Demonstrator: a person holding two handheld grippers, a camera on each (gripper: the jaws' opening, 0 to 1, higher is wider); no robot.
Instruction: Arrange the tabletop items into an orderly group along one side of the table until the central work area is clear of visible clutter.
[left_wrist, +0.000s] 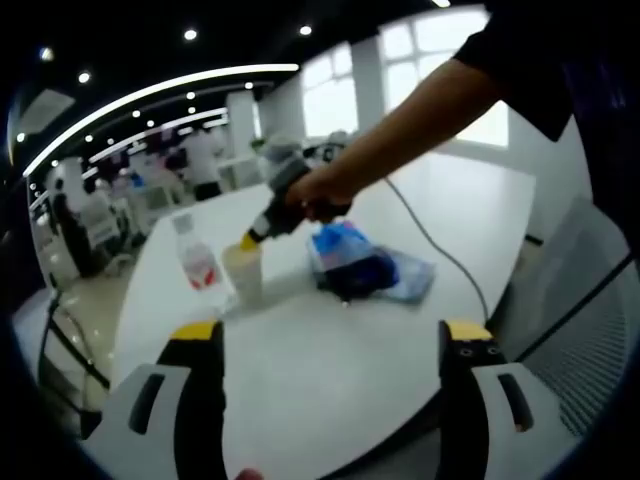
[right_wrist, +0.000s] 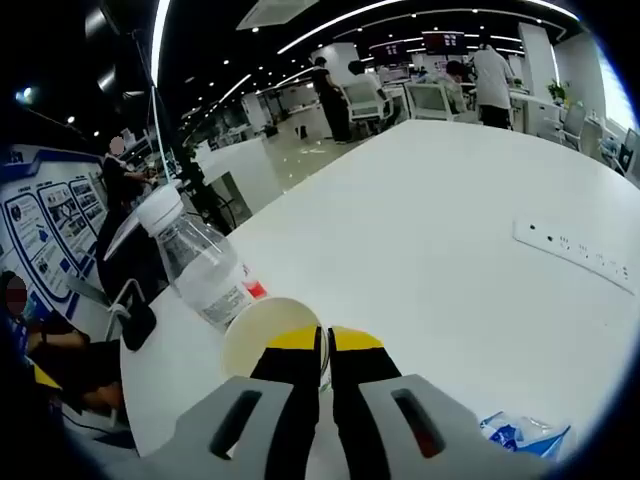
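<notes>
Right gripper, jaws closed, pinching the paper cup's rim beside the water bottle; left gripper hovering wide open.

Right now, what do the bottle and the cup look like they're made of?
The bottle looks like clear thin plastic with a white cap: you can see through its glossy wall. The cup looks like matte, pale paper with a rolled rim, though thin plastic is possible.

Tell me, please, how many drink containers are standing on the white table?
2: a clear water bottle near the table's edge, and a paper cup beside it, its rim pinched by the right tool.
</notes>
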